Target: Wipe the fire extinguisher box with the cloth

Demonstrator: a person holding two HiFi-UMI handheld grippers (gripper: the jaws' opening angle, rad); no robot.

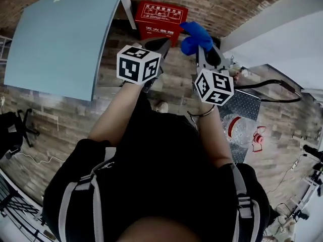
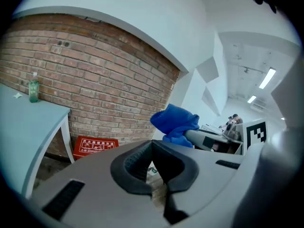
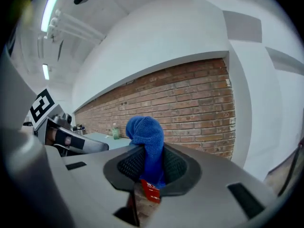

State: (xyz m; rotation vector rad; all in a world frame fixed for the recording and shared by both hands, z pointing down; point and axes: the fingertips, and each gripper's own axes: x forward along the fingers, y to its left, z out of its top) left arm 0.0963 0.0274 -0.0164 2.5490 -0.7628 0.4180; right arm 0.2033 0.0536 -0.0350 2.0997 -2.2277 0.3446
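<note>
The red fire extinguisher box (image 1: 160, 18) stands on the floor against the brick wall, under the table's corner. It also shows low down in the left gripper view (image 2: 94, 146) and as a red sliver through the right jaws' gap (image 3: 151, 191). My right gripper (image 1: 203, 48) is shut on a blue cloth (image 1: 196, 37), which bunches up above the jaws (image 3: 146, 141). It hangs in the air short of the box. Beside it, my left gripper (image 1: 159, 44) is shut with nothing in it (image 2: 156, 167). From there the blue cloth (image 2: 175, 124) shows at the right.
A light blue table (image 1: 60, 39) with white legs stands left of the box, with a green bottle (image 2: 33, 90) on it. A black chair (image 1: 12, 130) is at far left. A metal plate (image 1: 242, 107), a black cable and red-white items lie at right.
</note>
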